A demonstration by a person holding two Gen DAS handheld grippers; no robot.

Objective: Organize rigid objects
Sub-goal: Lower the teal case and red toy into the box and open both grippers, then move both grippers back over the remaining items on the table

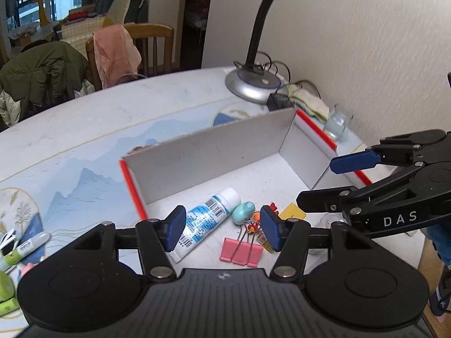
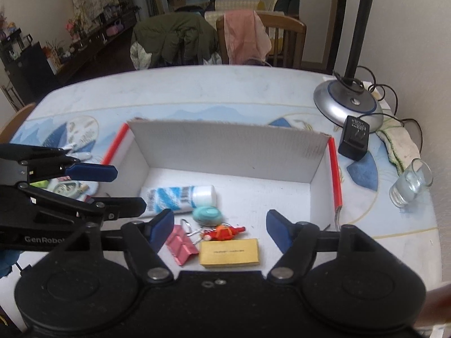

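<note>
A white cardboard box (image 2: 225,143) with red edges lies open on the table. Inside it are a blue-and-white tube (image 2: 180,197), a teal egg-shaped thing (image 2: 207,214), a red-orange toy keychain (image 2: 225,231), a pink binder clip (image 2: 181,246) and a yellow block (image 2: 229,252). My right gripper (image 2: 218,232) hangs open above them with nothing between its pads. My left gripper (image 1: 222,229) is open too, over the tube (image 1: 205,219), the teal thing (image 1: 243,211) and the pink clip (image 1: 241,252). Each gripper shows in the other's view: the right gripper (image 1: 321,183), the left gripper (image 2: 124,187).
A desk lamp with a silver base (image 2: 348,105), a black power adapter (image 2: 353,138), a folded cloth (image 2: 400,143) and a small glass (image 2: 408,184) stand right of the box. Green-and-white items (image 1: 25,246) lie left of it. Chairs draped with clothes (image 2: 242,36) stand behind the table.
</note>
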